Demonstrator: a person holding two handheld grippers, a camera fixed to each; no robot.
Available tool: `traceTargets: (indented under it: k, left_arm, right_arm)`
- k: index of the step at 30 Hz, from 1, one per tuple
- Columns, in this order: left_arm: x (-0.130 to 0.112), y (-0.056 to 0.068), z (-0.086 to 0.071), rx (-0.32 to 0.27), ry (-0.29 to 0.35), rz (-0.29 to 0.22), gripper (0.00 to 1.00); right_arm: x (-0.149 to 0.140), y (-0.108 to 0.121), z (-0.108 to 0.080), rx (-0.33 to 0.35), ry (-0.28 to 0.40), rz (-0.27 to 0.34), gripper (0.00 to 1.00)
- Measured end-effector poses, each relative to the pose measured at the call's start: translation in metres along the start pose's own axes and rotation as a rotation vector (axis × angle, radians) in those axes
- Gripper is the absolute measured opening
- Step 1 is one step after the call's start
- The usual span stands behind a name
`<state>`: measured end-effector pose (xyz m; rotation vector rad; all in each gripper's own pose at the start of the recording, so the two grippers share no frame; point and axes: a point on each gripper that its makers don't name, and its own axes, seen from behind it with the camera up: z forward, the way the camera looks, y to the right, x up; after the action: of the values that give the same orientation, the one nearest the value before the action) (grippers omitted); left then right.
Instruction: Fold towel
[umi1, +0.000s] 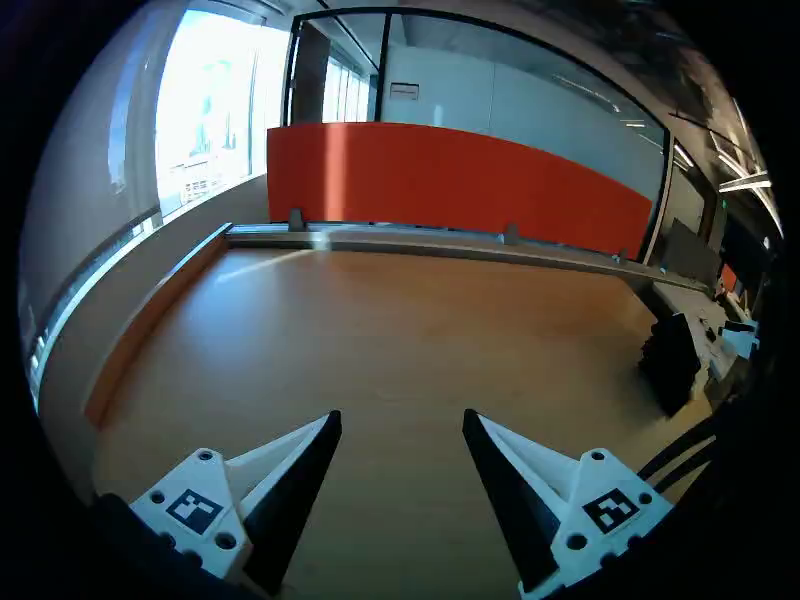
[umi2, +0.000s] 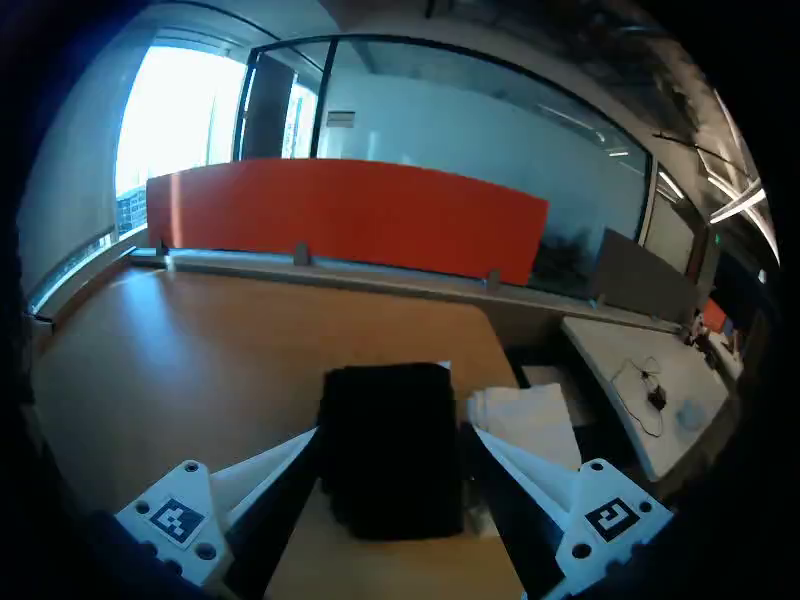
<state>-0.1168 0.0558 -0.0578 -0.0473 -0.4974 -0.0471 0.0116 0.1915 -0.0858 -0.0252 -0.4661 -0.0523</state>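
Black towel (umi2: 390, 450), lying in a thick folded pile, sits directly between the fingers of the right gripper (umi2: 392, 430), whose jaws stand wide apart on either side of it; whether they touch the cloth cannot be told. Just to that gripper's right lies a pile of white towels (umi2: 525, 415), close to the right-hand edge of the wooden desk (umi2: 200, 360). The left gripper (umi1: 400, 415) hovers with its jaws equally spread and empty over bare desk top, with a dark shape (umi1: 675, 360) far to its right that may be the same black pile. The work appears to be at the pick-up stage: the next move likely calls for the right jaws to close on the top layer alone and carry it leftward to be spread out. Open room is generous ahead of and left of both grippers, up to the orange partition (umi1: 450, 180) across the far side. Space is tighter on the right, where the desk ends, a gap drops away, and a white desk (umi2: 640, 390) with cables stands beyond.
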Motion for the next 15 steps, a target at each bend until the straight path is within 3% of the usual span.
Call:
traceTargets:
  k: [15]
  left_arm:
    - [0.053, -0.001, 0.009, -0.023, 0.169, 0.014, 0.9]
  right_arm:
    - [0.08, -0.079, 0.002, 0.049, 0.229, 0.095, 1.0]
